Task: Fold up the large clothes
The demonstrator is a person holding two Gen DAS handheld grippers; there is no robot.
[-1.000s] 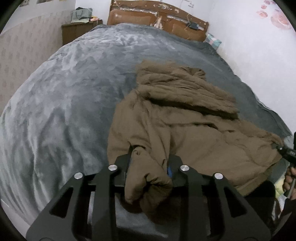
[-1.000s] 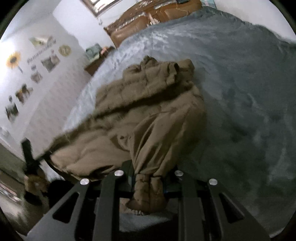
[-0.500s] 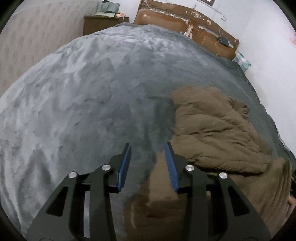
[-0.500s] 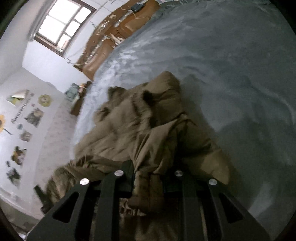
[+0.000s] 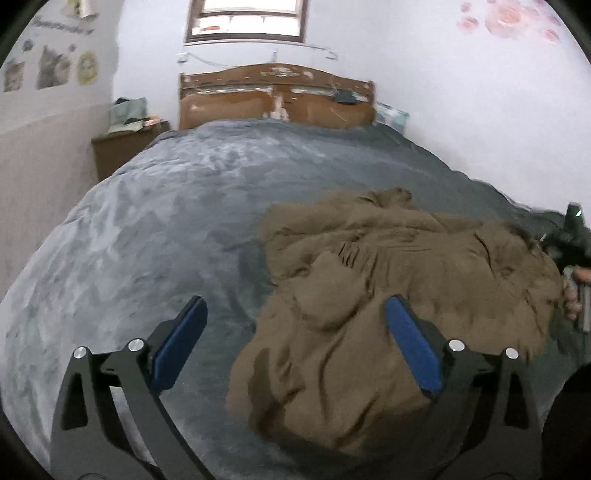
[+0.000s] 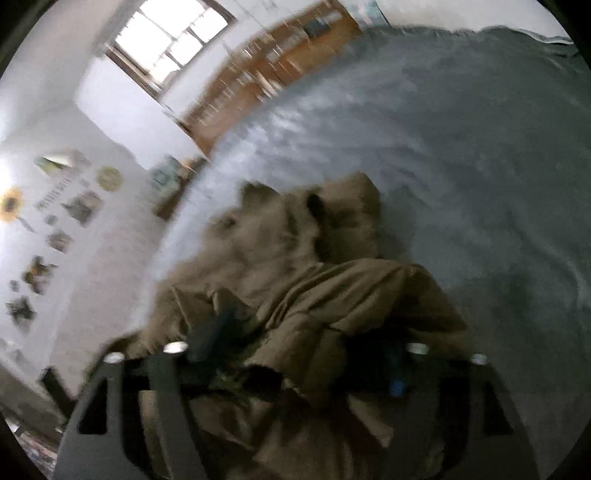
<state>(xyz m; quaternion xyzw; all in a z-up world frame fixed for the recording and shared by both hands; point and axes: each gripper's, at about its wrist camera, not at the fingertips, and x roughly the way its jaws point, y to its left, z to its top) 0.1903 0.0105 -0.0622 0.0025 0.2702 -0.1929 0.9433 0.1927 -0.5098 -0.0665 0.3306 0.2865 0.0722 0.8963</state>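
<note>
A large brown padded coat (image 5: 388, 295) lies bunched on the grey bed blanket (image 5: 166, 229), right of centre in the left wrist view. My left gripper (image 5: 295, 314) is wide open and empty, held above the coat's near left edge. In the blurred right wrist view the coat (image 6: 295, 266) fills the lower middle. My right gripper (image 6: 306, 343) has its jaws spread apart with coat cloth lying loosely between them. The right gripper also shows at the far right edge of the left wrist view (image 5: 576, 236).
A wooden headboard (image 5: 277, 99) stands at the far end of the bed. A brown nightstand (image 5: 125, 147) with items sits at the far left. White walls run along the right side. A window (image 5: 245, 18) is above the headboard.
My left gripper let go of the coat fold, opened wide and pulled back. My right gripper, shut on a coat fold before, has opened, and its view swings with motion blur.
</note>
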